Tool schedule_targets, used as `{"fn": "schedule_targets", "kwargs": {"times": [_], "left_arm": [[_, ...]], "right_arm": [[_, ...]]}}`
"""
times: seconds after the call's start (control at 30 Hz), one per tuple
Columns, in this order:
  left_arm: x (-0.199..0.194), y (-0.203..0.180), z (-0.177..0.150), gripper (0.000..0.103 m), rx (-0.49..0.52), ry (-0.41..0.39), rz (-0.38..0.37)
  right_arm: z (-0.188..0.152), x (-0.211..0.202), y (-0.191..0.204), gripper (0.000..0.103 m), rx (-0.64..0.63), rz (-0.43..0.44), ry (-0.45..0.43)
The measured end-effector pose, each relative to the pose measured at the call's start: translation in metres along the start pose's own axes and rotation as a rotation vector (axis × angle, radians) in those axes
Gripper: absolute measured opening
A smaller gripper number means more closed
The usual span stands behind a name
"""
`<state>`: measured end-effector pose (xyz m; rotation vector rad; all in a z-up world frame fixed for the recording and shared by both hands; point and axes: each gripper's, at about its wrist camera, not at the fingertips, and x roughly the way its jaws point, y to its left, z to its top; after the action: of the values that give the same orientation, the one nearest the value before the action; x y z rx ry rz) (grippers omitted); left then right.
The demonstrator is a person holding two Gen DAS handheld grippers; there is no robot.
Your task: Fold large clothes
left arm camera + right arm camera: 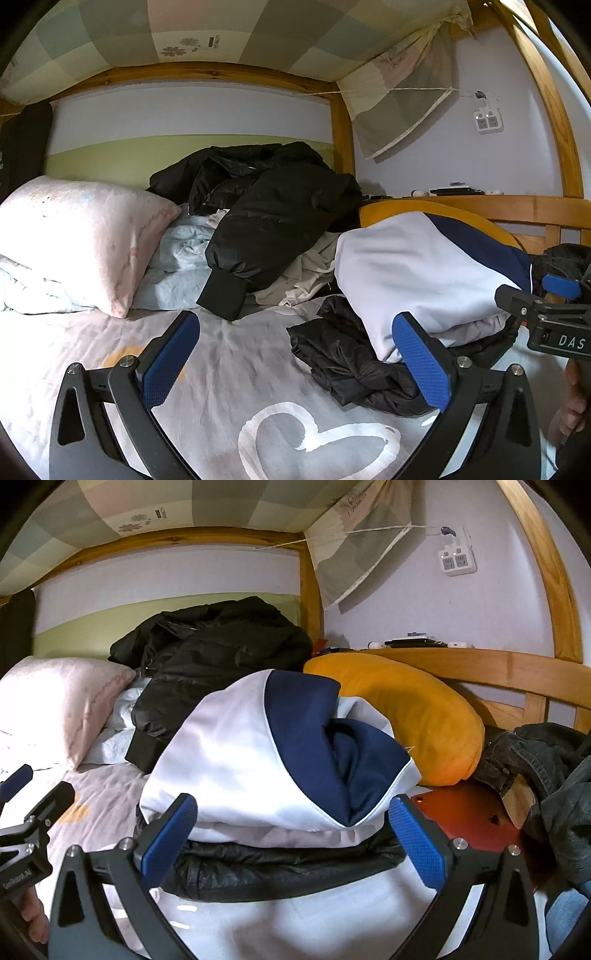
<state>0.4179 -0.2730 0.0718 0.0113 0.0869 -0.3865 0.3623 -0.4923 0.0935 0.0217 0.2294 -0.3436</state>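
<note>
Nearest, my right claw gapes, released, around the white-and-navy jacket bundled on the near-right bed. My left claw hangs empty. I'd judge grasping an edge comes next.

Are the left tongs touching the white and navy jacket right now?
Cannot tell. In the left wrist view the open left tongs have one blue pad overlapping the white and navy jacket, with no clear contact or gap.
</note>
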Motion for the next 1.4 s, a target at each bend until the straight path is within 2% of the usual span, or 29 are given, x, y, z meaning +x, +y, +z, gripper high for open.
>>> {"fn": "schedule_targets", "kwargs": {"times": [0.27,1.4], "left_arm": [[0.0064,0.0028,-0.0005,0.103,-0.019,0.035,-0.002],[0.0056,0.0024,-0.0010,0.103,-0.010,0.035,0.003]], "right_arm": [[-0.0003,-0.0011,0.0033,0.103,-0.014,-0.004,-0.007],[-0.0009,-0.0005,0.0059,0.103,-0.029,-0.008,-0.003]]}}
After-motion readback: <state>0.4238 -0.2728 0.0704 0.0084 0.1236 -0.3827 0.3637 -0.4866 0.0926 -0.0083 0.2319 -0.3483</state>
